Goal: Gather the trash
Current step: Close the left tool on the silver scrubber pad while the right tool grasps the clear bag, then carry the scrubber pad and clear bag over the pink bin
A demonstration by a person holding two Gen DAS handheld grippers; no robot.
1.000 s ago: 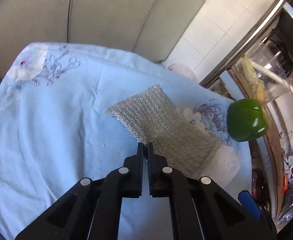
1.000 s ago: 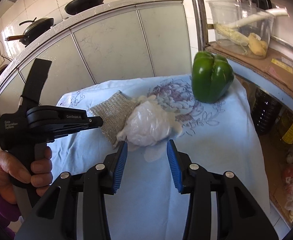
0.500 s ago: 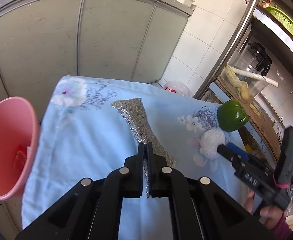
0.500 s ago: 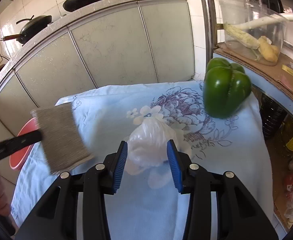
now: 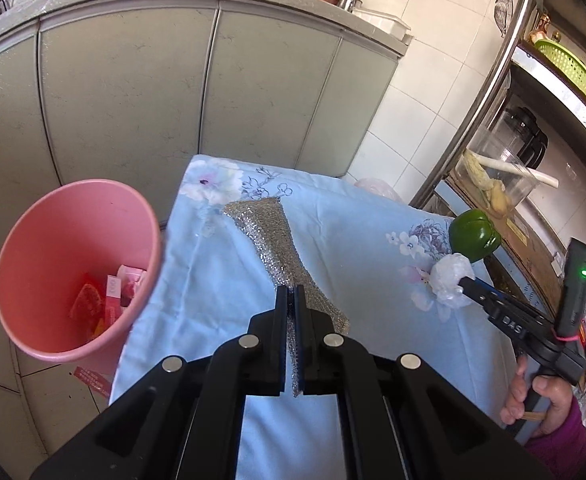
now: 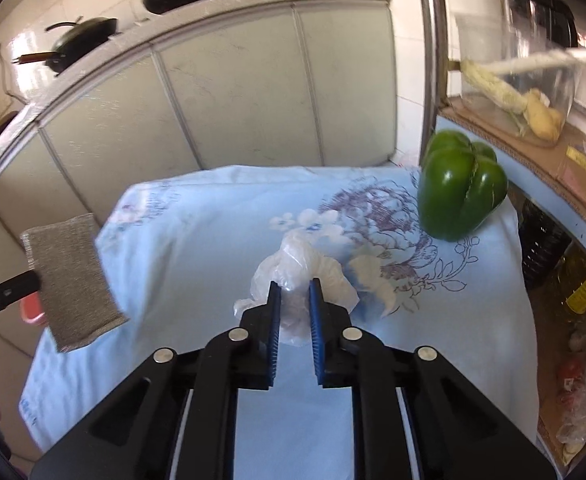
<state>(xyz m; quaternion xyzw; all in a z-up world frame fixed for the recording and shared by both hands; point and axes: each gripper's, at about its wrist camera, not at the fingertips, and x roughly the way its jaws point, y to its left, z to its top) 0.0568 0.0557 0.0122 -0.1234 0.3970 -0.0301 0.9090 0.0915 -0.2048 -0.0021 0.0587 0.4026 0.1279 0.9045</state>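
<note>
My left gripper point(image 5: 291, 292) is shut on a silver mesh scouring pad point(image 5: 271, 240), which hangs lifted above the blue flowered cloth point(image 5: 353, 248); the pad point(image 6: 71, 280) also shows at the left in the right wrist view. My right gripper point(image 6: 295, 286) has its jaws closing on a crumpled clear plastic bag point(image 6: 305, 268) lying on the cloth point(image 6: 197, 240), and the blue pads press into it. In the left wrist view that bag point(image 5: 451, 278) sits at the right gripper's tips. A pink bin point(image 5: 73, 272) with red wrappers inside stands left of the table.
A green bell pepper point(image 6: 461, 190) rests on the cloth's far right corner. Grey cabinet doors point(image 5: 133, 100) rise behind the table. A shelf with a clear container point(image 6: 525, 80) of vegetables stands at the right, and bottles point(image 6: 573, 280) sit below it.
My left gripper lifted the scouring pad off the cloth and carried it left toward the pink bin. My right gripper's jaws closed in on the plastic bag.
</note>
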